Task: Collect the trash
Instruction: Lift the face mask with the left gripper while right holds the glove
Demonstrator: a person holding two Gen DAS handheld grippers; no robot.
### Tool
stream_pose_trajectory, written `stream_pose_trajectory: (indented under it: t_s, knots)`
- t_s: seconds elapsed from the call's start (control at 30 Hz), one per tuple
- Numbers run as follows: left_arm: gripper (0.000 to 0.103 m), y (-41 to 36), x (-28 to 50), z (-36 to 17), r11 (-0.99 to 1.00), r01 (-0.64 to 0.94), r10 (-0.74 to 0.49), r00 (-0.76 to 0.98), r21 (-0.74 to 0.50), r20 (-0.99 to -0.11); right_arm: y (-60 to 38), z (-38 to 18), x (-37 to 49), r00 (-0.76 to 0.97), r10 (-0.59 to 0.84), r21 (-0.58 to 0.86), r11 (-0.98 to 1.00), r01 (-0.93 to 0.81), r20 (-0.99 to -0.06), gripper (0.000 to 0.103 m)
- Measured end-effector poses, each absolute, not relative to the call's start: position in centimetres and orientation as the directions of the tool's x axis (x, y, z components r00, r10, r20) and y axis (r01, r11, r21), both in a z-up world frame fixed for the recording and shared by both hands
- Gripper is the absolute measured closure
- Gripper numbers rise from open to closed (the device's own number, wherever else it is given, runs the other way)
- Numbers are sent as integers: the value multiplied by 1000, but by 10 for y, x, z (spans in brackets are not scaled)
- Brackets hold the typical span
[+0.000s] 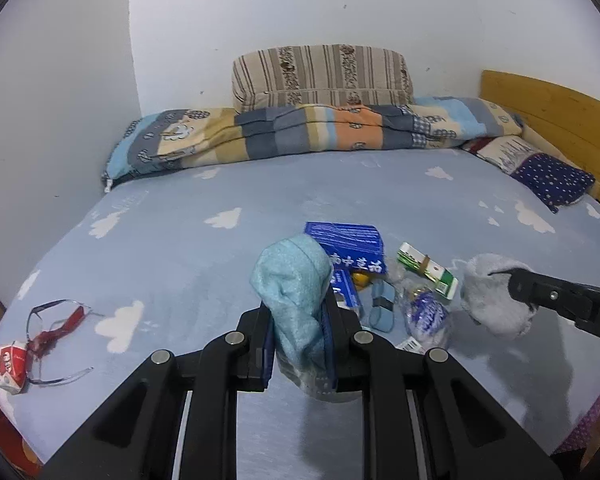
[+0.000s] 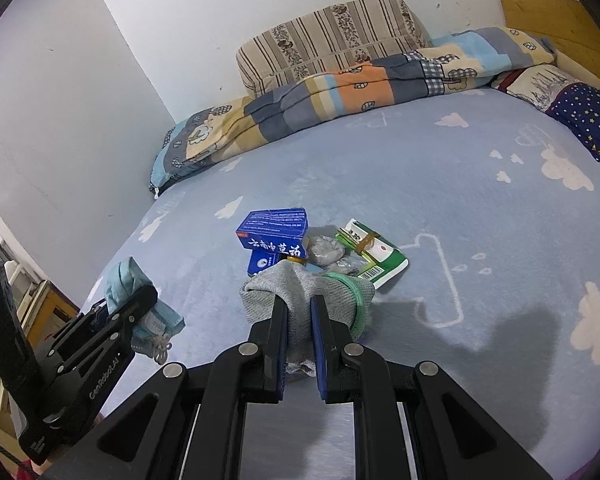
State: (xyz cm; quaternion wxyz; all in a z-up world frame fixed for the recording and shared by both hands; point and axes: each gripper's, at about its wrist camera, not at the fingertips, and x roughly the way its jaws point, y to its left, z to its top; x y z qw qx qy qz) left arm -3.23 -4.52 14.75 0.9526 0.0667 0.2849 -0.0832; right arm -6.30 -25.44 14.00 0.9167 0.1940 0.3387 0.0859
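My left gripper (image 1: 300, 312) is shut on a crumpled light-blue face mask (image 1: 292, 276) and holds it above the bed; the right wrist view shows this gripper (image 2: 146, 296) and the mask (image 2: 122, 280) at the left. My right gripper (image 2: 298, 308) is shut on a grey knit glove with a green cuff (image 2: 300, 284); it enters the left wrist view (image 1: 516, 282) from the right with the glove (image 1: 488, 300). Between them lies a trash pile: a blue box (image 1: 348, 244) (image 2: 276, 232), a green-and-white box (image 1: 428, 272) (image 2: 374, 258) and a clear wrapper (image 1: 424, 316).
A red-and-white carton (image 1: 10, 364) and red-tied thin straps (image 1: 56, 324) lie at the bed's near left corner. A folded quilt (image 1: 300, 132), a striped cushion (image 1: 320, 74) and a starred pillow (image 1: 548, 176) line the far side. A wooden headboard (image 1: 560, 108) stands at the right.
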Motion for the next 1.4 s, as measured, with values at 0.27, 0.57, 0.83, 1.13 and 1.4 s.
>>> stream_pose_trajectory:
  t_s: [0.27, 0.57, 0.83, 1.13, 1.4]
  knots:
    - [84, -36, -32, 152, 985, 144, -74, 850, 94, -522, -247, 143, -66, 763, 303, 410, 911, -54, -572, 91]
    - [84, -30, -33, 154, 991, 99, -39, 864, 93, -503, -241, 146, -68, 768, 312, 401, 913, -80, -559, 91]
    - [84, -29, -33, 154, 991, 98, -38, 864, 94, -502, -238, 147, -68, 769, 317, 395, 914, -92, -554, 91]
    - [84, -29, -34, 156, 991, 99, -41, 867, 90, -497, -238, 147, -68, 770, 318, 396, 914, -93, -553, 91]
    - [84, -34, -37, 157, 988, 123, -60, 866, 94, -496, -237, 149, -68, 773, 316, 395, 914, -93, -550, 91]
